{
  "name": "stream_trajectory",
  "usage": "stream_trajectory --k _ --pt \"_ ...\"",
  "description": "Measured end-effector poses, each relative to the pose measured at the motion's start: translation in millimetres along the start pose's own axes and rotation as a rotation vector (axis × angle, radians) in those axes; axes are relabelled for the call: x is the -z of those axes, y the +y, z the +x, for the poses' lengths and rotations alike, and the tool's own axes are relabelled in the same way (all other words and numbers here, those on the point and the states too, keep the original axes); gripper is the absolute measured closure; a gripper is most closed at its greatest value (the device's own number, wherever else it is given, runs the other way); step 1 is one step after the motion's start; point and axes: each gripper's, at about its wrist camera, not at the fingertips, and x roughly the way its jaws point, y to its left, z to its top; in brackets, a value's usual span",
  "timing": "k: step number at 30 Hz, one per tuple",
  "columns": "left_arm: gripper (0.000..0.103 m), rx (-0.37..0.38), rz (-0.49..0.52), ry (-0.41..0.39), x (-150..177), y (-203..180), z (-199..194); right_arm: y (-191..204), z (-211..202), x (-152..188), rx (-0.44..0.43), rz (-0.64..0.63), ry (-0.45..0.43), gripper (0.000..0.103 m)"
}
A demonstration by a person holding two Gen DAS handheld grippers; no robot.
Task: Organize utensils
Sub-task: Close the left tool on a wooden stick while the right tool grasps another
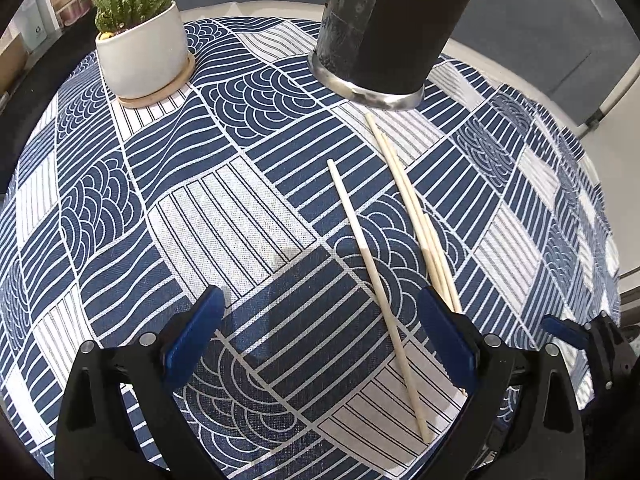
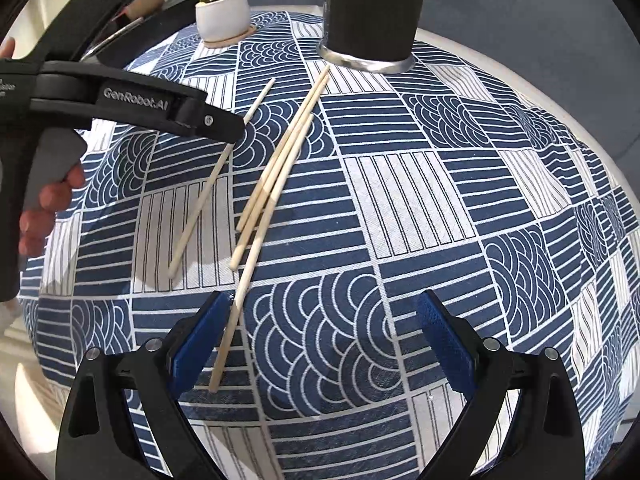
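Several pale wooden chopsticks lie on the blue-and-white patterned tablecloth (image 1: pixel 248 216). In the left wrist view one single chopstick (image 1: pixel 372 276) lies between my open fingers and a bundle (image 1: pixel 420 216) lies by the right finger. A tall dark holder with a metal base (image 1: pixel 376 40) stands beyond them. My left gripper (image 1: pixel 320 332) is open and empty, just above the cloth. In the right wrist view my right gripper (image 2: pixel 324 340) is open and empty; one chopstick (image 2: pixel 256 248) runs past its left finger. The single chopstick (image 2: pixel 208 188), the holder (image 2: pixel 372 16) and the left gripper's body (image 2: pixel 132 100) show there too.
A small cactus in a white pot on a wooden saucer (image 1: pixel 140 52) stands at the table's far left; it also shows in the right wrist view (image 2: pixel 222 12). The round table's edge curves behind the holder. The right gripper's tip (image 1: pixel 568 332) shows at the lower right.
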Motion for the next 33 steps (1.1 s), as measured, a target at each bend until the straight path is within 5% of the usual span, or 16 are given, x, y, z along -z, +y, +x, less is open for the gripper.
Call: stream_trajectory --k 8,17,21,22,24,26,28,30,33 --pt "0.005 -0.133 0.073 0.025 5.0 -13.7 8.7 -30.8 9.2 -15.4 0.026 0.072 0.035 0.012" --pt "0.005 -0.169 -0.029 0.055 8.8 15.1 2.5 -52.9 29.5 -50.8 0.021 0.11 0.126 0.008" --pt "0.016 -0.175 -0.06 0.06 12.6 27.1 -4.3 -68.8 37.8 -68.4 0.042 0.171 0.176 0.009" --pt "0.02 -0.177 -0.068 0.061 13.0 31.8 -8.0 -72.4 38.3 -72.0 0.046 0.184 0.18 0.013" --pt "0.038 -0.179 -0.084 0.063 14.6 43.8 -14.2 -77.9 32.9 -80.7 0.05 0.189 0.177 0.039" --pt "0.052 -0.181 -0.096 0.065 15.2 53.7 -18.9 -81.9 31.4 -86.2 0.046 0.18 0.194 0.079" --pt "0.069 -0.182 -0.118 0.068 17.1 61.8 -23.0 -86.4 31.7 -87.7 0.069 0.171 0.207 0.097" --pt "0.088 -0.172 -0.148 0.072 17.4 74.5 -25.8 -95.1 31.4 -86.2 0.092 0.189 0.217 0.098" --pt "0.097 -0.121 -0.206 0.082 15.7 89.9 -26.3 -110.9 29.9 -81.3 0.1 0.227 0.224 0.098"
